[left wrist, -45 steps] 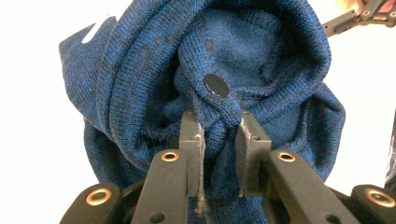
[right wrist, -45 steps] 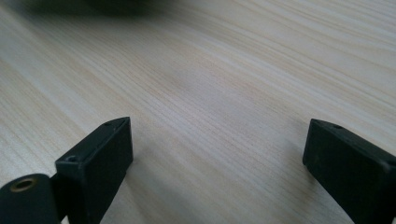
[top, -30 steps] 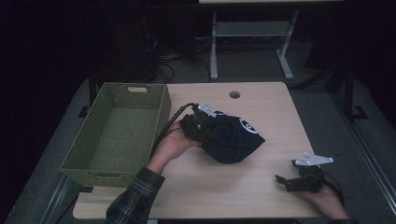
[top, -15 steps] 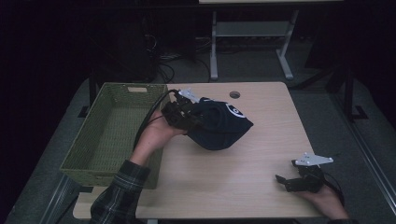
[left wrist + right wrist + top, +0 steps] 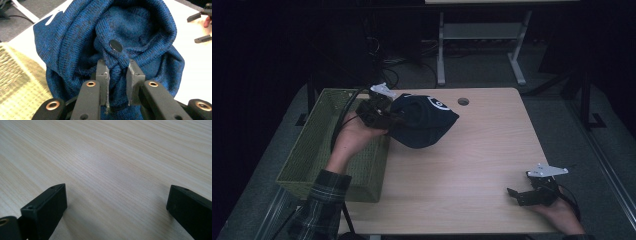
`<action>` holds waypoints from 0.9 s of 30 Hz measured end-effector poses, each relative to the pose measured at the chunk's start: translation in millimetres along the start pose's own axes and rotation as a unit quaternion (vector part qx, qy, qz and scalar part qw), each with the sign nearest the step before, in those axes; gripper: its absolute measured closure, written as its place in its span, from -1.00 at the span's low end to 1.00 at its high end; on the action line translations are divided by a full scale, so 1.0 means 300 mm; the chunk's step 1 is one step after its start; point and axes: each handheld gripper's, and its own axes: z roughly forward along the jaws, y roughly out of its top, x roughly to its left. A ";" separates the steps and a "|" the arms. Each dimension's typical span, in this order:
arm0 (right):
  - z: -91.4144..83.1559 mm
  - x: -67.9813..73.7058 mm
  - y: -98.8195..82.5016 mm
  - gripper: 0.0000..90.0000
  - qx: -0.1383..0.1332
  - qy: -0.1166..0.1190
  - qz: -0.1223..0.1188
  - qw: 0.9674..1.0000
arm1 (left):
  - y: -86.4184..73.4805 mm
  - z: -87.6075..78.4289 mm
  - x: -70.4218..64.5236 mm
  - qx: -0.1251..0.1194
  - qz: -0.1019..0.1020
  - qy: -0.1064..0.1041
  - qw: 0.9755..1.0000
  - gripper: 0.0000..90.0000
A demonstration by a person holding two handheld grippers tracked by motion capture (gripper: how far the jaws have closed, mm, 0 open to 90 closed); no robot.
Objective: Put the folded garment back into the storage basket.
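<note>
Nearest me, at the bench's (image 5: 452, 190) front right corner, my right gripper (image 5: 519, 195) rests low over the bare wood with its jaws spread wide and nothing between them; in the right gripper view I see only pale woodgrain in the gap. My right hand (image 5: 559, 215) sits behind it at the bench's front edge.

Farther in on the left, my plaid sleeve (image 5: 319, 202) crosses the front corner of the green woven basket (image 5: 312, 150), which stands along the bench's left side. My left hand (image 5: 354, 135) is raised above the basket's right wall.

Beyond that, my left gripper (image 5: 398, 120) is clamped on a pinch of the dark blue knitted hat (image 5: 424, 122). In the left gripper view the jaws squeeze a gathered fold of knit just below a small dark round button (image 5: 115, 46), and the hat hangs bunched around them. In the high view the hat is over the bench just beside the basket's far right corner, with a white mark on its upper side; whether it touches the wood I cannot tell.

Farthest back, a round hole (image 5: 463, 101) sits near the bench's rear edge.
</note>
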 end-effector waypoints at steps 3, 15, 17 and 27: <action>0.001 0.000 0.000 -0.97 0.001 -0.002 0.003 1.000 | -0.014 -0.029 0.021 -0.005 -0.008 0.009 1.000 0.66; 0.001 -0.002 0.000 -0.98 0.004 -0.003 0.002 1.000 | -0.084 -0.135 0.110 -0.012 -0.041 0.060 0.997 0.66; 0.001 -0.002 0.000 -0.98 0.003 -0.003 0.002 1.000 | -0.090 -0.141 0.115 -0.012 -0.043 0.064 0.997 0.66; 0.001 -0.002 0.000 -0.98 0.003 -0.003 0.002 1.000 | -0.182 -0.227 0.180 -0.013 -0.079 0.101 0.992 0.66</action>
